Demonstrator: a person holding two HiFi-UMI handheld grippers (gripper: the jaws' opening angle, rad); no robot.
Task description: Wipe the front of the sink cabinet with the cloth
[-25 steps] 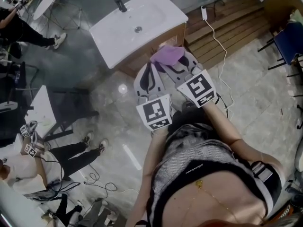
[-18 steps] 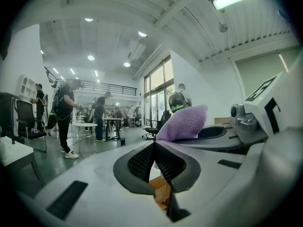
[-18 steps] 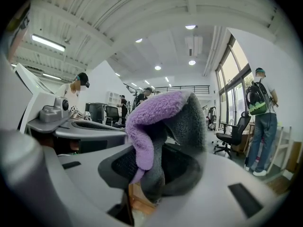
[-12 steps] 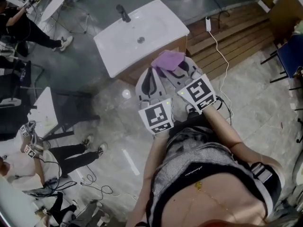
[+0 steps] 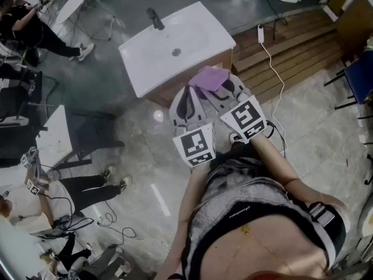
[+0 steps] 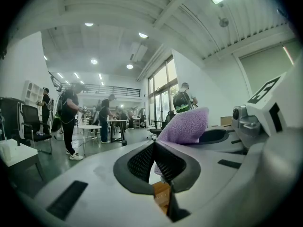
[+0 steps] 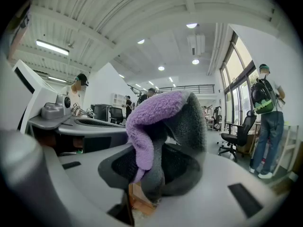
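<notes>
The sink cabinet [image 5: 187,81] has a white basin top [image 5: 175,42] with a black tap [image 5: 154,17] and a wooden front that faces me. A purple cloth [image 5: 208,77] sits at the upper edge of that front, and my right gripper [image 5: 220,87] is shut on it. In the right gripper view the cloth [image 7: 150,121] folds over the right gripper [image 7: 154,162] and hides the jaw tips. My left gripper [image 5: 185,93] is right beside it, shut with nothing held. The left gripper [image 6: 155,151] view shows the cloth [image 6: 186,126] just to its right.
A white power strip [image 5: 260,34] and its cable trail over wooden planks [image 5: 288,37] to the cabinet's right. A blue chair [image 5: 359,69] stands at the far right. People, a white table [image 5: 53,140] and loose floor cables [image 5: 111,223] are on the left.
The head view has drifted a little, so the sink sits slightly lower and to the right. Both grippers and the cloth keep the same place at the cabinet's front.
</notes>
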